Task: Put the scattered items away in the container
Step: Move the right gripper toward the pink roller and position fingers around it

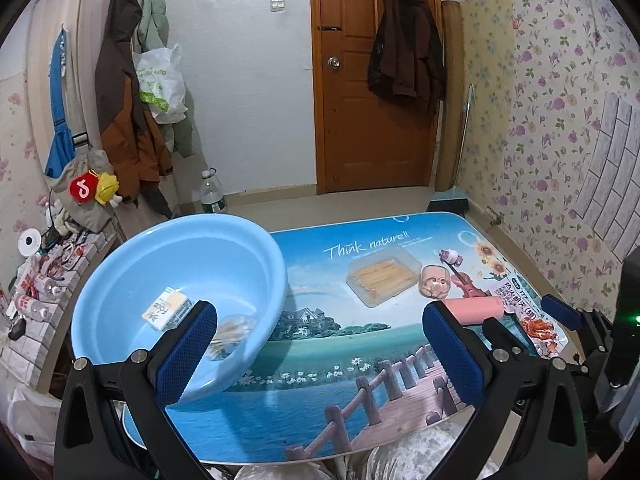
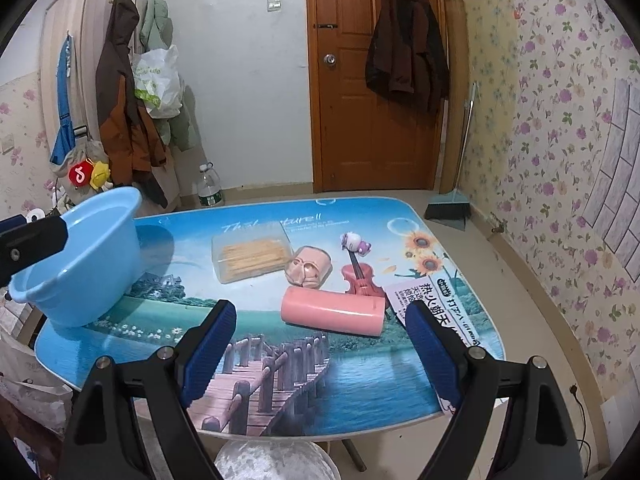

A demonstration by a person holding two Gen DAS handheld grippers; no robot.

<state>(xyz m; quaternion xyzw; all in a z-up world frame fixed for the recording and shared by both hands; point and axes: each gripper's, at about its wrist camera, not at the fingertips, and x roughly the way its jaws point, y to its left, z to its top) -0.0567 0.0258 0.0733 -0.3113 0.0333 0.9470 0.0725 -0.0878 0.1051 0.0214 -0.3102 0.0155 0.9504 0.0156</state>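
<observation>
The light-blue plastic basin (image 1: 180, 280) sits tilted at the left edge of the desk (image 2: 360, 380), whose top carries a printed lake-and-boardwalk scene; inside the basin lie a small yellow-and-white carton (image 1: 166, 308) and a blurred clear packet with something brownish in it (image 1: 230, 334). The left gripper (image 1: 320, 344) hangs over the near part of the desk with its jaws spread wide and nothing between them, its left blue pad overlapping the basin's near rim in the left wrist view; whether it touches the rim I cannot tell. The right gripper (image 2: 320, 344) also has its jaws spread and empty, above the near desk in front of a pink cylindrical roll (image 2: 332, 310) lying on its side. Behind the roll rest a beige moulded face-shaped piece (image 2: 308, 270) and a small red toy violin (image 2: 362, 280) with a white-and-purple figure on its neck. Further left is a clear plastic box of pale sticks (image 2: 252, 258). A printed snack packet (image 2: 432, 308) lies just right of the roll.
</observation>
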